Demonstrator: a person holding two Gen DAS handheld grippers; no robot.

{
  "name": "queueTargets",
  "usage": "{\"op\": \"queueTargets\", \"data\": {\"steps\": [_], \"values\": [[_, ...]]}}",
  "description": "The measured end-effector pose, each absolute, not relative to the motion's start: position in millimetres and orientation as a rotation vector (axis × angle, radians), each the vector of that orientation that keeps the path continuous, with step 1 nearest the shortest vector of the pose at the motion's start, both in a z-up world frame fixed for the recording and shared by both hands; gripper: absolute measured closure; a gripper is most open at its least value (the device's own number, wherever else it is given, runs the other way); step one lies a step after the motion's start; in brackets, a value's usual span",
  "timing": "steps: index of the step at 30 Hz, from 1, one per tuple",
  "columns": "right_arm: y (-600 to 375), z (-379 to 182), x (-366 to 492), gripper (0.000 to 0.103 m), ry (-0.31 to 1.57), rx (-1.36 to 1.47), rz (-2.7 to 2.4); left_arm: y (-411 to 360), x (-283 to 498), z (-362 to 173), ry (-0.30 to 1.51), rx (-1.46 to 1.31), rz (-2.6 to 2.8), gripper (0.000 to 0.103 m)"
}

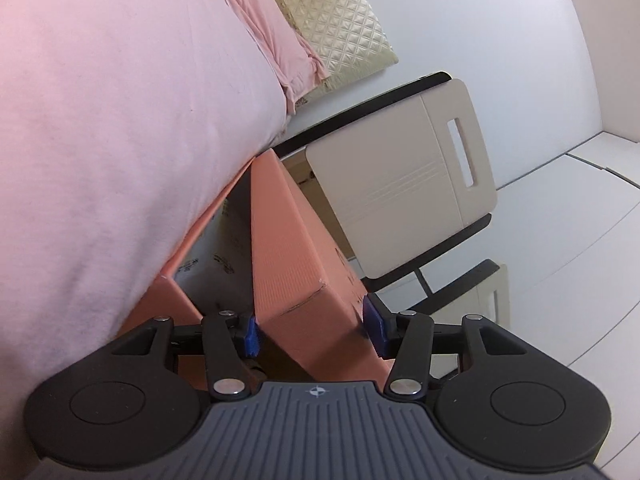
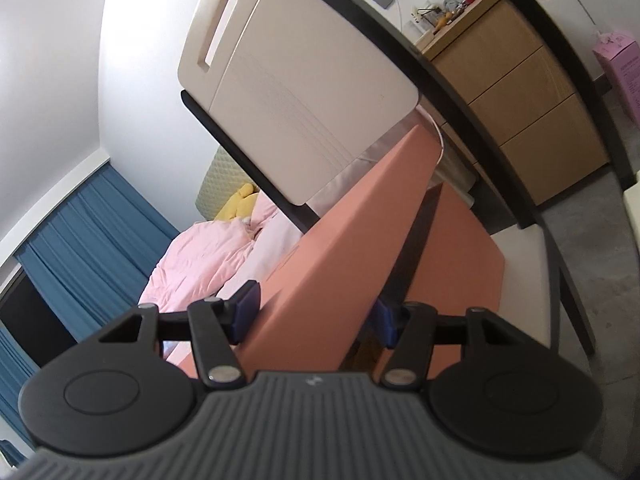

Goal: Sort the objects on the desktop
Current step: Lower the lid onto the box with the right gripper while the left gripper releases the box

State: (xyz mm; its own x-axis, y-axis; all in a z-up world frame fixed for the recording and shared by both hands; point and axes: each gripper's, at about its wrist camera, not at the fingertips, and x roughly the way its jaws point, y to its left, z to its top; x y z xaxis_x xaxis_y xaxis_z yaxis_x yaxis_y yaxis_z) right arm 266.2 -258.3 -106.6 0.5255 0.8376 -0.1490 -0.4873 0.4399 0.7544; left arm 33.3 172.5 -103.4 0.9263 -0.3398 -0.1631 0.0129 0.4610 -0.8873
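Bedroom, both grippers [image 1: 314,334] [image 2: 316,316] clamping salmon box lid [image 1: 296,272] [image 2: 332,264], print unreadable

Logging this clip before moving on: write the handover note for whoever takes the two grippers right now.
Left gripper: shut on a wall of the salmon-pink cardboard box, blue pads on both faces.
Right gripper: shut on a salmon-pink panel of the same box.
Position: box open, tilted, between the pink-sheeted bed and the beige chair.
Done: box gripped by both grippers.
Left: no desktop items in view; sorting progress cannot be judged.
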Motion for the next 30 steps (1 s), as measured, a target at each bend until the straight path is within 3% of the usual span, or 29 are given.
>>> {"op": "queueTargets", "data": {"steps": [8,18,21,23,30], "values": [[-255,-118,259,0.041,0.540,0.732,0.831,170,32,-108,0.353,-1.058,-0.176,0.046],[-237,-120,241,0.033,0.508,0.658,0.736,163,27,-102,0.310,-0.995,-0.106,0.031],[-232,-117,232,0.025,0.476,0.605,0.684,155,23,-95,0.291,-0.923,-0.075,0.025],[-230,-115,225,0.010,0.443,0.563,0.627,149,22,-92,0.291,-0.876,-0.053,0.025],[-229,-115,214,0.010,0.404,0.531,0.543,131,23,-84,0.284,-0.696,0.034,0.024]]}}
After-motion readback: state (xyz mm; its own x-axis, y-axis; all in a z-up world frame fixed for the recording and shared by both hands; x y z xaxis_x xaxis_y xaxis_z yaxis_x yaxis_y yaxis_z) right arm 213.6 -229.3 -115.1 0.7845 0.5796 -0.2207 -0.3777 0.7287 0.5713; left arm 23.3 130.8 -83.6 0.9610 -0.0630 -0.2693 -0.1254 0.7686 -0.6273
